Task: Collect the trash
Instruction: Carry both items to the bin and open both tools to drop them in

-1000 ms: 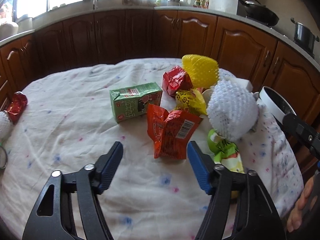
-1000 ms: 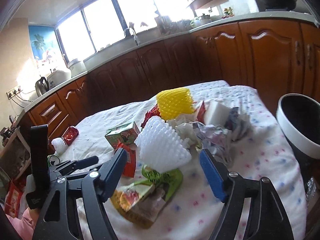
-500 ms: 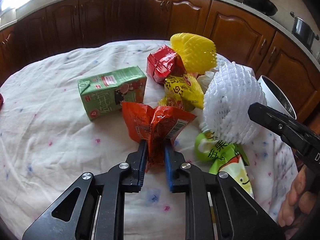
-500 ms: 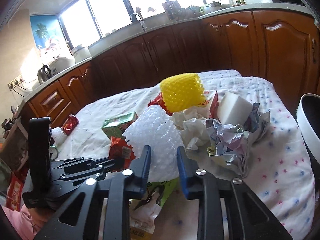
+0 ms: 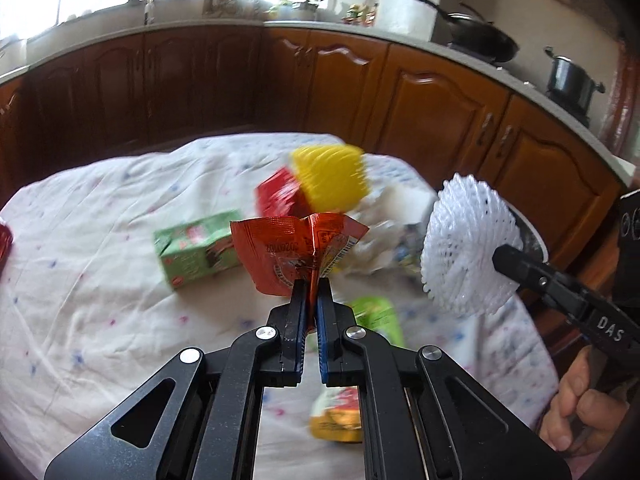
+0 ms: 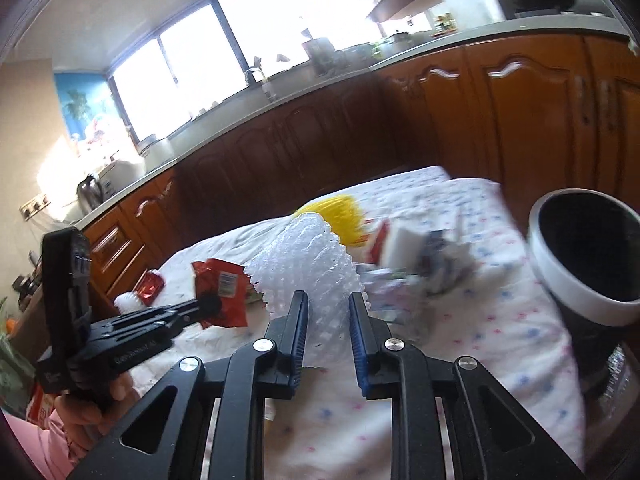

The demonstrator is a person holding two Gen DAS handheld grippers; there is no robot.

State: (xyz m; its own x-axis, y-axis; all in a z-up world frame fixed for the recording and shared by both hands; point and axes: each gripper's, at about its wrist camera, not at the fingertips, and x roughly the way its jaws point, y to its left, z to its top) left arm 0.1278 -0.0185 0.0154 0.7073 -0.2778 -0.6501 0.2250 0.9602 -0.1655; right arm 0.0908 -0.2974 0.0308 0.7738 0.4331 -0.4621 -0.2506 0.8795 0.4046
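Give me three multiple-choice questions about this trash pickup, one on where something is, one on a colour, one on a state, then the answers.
1. Where is the bin?
A. beside the table, right of the right gripper
B. on the counter
C. on top of the tablecloth, among the trash

2. What colour is the drink carton on the table?
A. blue
B. green
C. black

3. What does the left gripper have?
A. nothing, fingers spread wide
B. the yellow foam net
C. the orange wrapper, clamped

Answers: 1 A, its white rim stands past the cloth's edge. 2 B, the box is green. 3 C, the fingers pinch the wrapper's lower edge and it hangs clear of the cloth.
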